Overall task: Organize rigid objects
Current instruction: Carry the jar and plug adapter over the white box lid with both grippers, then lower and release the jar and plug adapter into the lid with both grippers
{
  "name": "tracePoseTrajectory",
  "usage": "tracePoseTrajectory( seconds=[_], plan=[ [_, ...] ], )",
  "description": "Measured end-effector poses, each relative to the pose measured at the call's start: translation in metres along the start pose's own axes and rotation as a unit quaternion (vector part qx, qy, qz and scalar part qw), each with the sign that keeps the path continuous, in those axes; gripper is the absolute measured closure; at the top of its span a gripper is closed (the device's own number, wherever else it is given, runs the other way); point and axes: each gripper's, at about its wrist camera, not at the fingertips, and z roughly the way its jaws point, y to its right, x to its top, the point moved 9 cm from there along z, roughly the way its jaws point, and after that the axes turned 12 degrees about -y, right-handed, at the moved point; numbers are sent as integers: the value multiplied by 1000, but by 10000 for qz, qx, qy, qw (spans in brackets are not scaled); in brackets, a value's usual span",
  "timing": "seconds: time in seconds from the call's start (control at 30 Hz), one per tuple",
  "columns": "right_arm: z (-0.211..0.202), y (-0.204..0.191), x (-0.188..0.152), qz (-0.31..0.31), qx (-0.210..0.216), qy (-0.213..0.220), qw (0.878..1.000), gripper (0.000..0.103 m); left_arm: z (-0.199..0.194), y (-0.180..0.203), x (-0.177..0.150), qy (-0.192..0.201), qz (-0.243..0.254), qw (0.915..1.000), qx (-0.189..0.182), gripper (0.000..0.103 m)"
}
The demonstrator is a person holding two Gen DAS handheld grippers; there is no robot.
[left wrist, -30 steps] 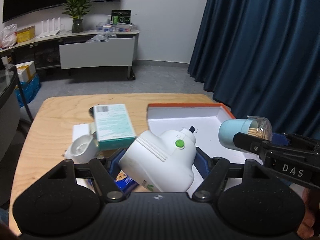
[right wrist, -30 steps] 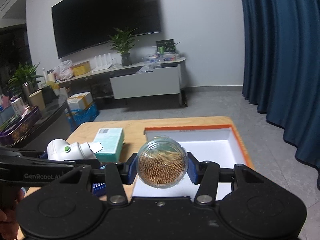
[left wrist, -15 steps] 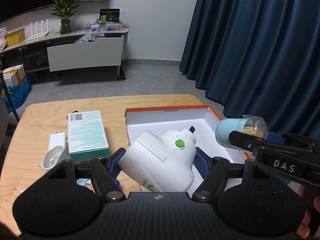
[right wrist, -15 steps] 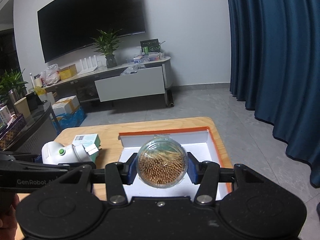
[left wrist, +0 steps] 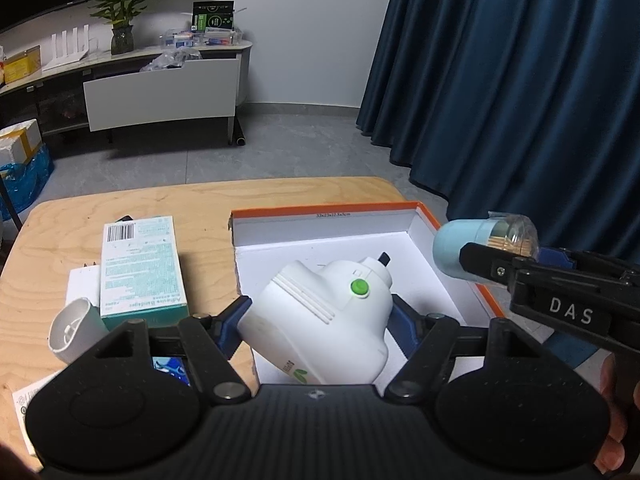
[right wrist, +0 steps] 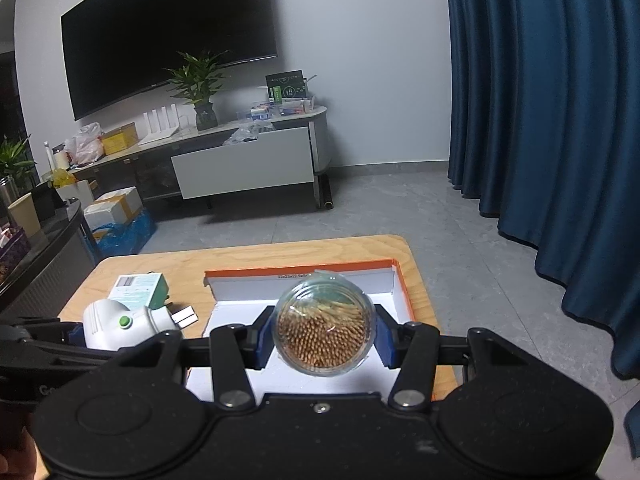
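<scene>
Wooden table (left wrist: 60, 240); green box (left wrist: 140, 264); tray (left wrist: 400, 210)

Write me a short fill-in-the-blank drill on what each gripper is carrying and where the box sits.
1. The left gripper is shut on a white device with a round ____ button.
2. The right gripper is shut on a clear-topped jar packed with ____.
3. The open box on the wooden table has a white inside and an ____ rim.
4. The teal carton lies on the table, ____ the box.

Missing words: green; toothpicks; orange; outside
</scene>
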Motion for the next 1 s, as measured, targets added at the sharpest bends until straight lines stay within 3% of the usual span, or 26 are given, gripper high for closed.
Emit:
tracePoseTrajectory(
  seconds=[0.57, 0.63, 0.7, 1.0],
  plan=[
    [51, 12, 19, -83, -141, -326, 9993, 42, 27, -6, 11, -161, -129, 9998, 32, 30],
    [56, 16, 28, -97, -114, -173, 9997, 39, 32, -6, 12, -199, -143, 9997, 52, 30],
    [54, 20, 34, -113, -233, 21, 9997, 28, 36, -5, 13, -223, -143, 9996, 58, 30],
    [17, 47, 28, 269, -336, 340, 9985, 28, 56, 4, 17, -378, -133, 9992, 11, 30]
  ],
)
